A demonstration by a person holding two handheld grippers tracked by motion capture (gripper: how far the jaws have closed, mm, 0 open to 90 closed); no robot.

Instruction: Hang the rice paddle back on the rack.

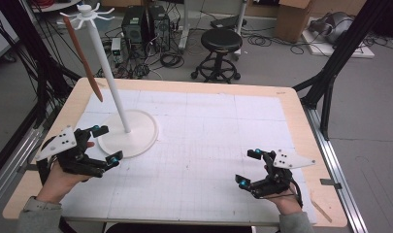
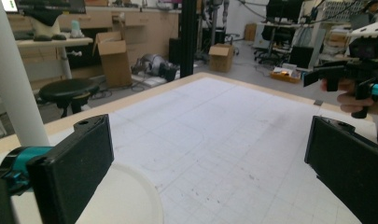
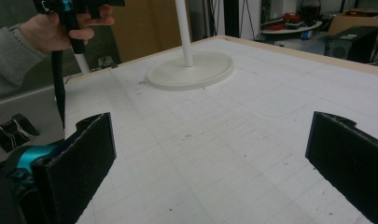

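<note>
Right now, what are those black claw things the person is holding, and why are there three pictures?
Those are grippers: hand tools with two black jaws that pinch things. A person holds one in each hand. The left gripper and the right gripper are both open, and neither holds anything.

One picture comes from a camera up high, looking down on the table. The other two come from small cameras riding on each gripper, looking out between its jaws, so each one also sees the other hand across the table.

On the table lies a white gridded mat. On it stands a white stand with a round base, a tall pole and hooks on top. A long brown stick-like thing hangs from one hook.
</note>
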